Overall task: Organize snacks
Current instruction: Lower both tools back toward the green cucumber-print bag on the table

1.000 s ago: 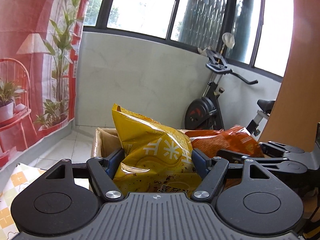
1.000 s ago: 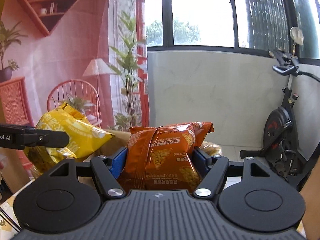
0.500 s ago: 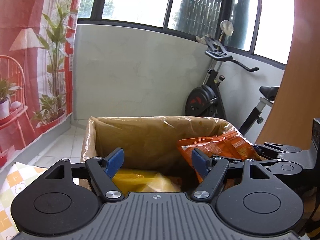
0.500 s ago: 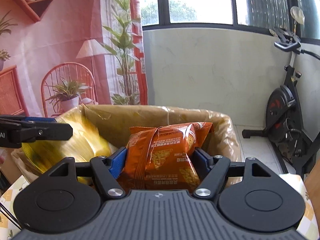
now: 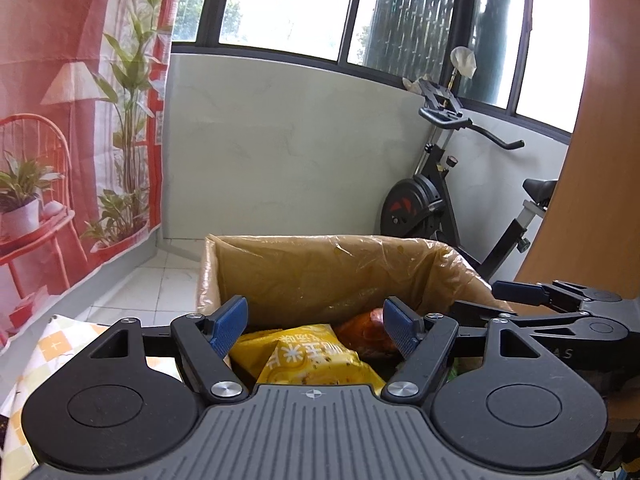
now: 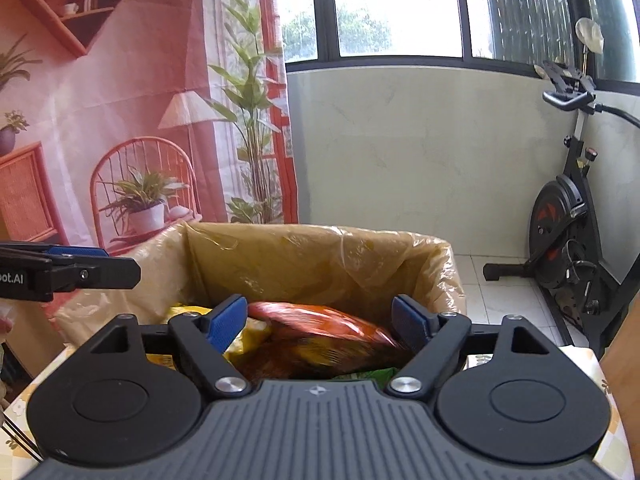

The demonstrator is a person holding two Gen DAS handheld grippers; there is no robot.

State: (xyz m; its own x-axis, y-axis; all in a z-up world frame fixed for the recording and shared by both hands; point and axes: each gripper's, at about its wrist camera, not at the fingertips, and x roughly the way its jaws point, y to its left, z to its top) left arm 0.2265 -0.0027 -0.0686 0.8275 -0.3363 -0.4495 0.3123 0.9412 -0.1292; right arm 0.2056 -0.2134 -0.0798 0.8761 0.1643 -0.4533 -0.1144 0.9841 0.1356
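Both tools share one build. The left gripper (image 5: 316, 322) has a grey ribbed housing with a small crosshair mark at its front edge, flanked by two black teardrop plates, each with a round recessed disc. Black linkage arms with triangular cut-outs pivot on silver screws. Its fingers (image 5: 228, 322) carry blue ribbed pads. The right gripper (image 6: 320, 320) matches; white lettering ending "ot.AI" marks the left tool's side.

A: What is blurred? 
B: The orange snack bag (image 6: 320, 326) between the right gripper's (image 6: 320, 320) opening jaws is smeared; its print cannot be read.

A: What is hidden? 
B: The yellow snack bag (image 5: 308, 360) is partly covered by the left gripper's (image 5: 316, 322) body. The lined box's (image 5: 320, 264) bottom is concealed.
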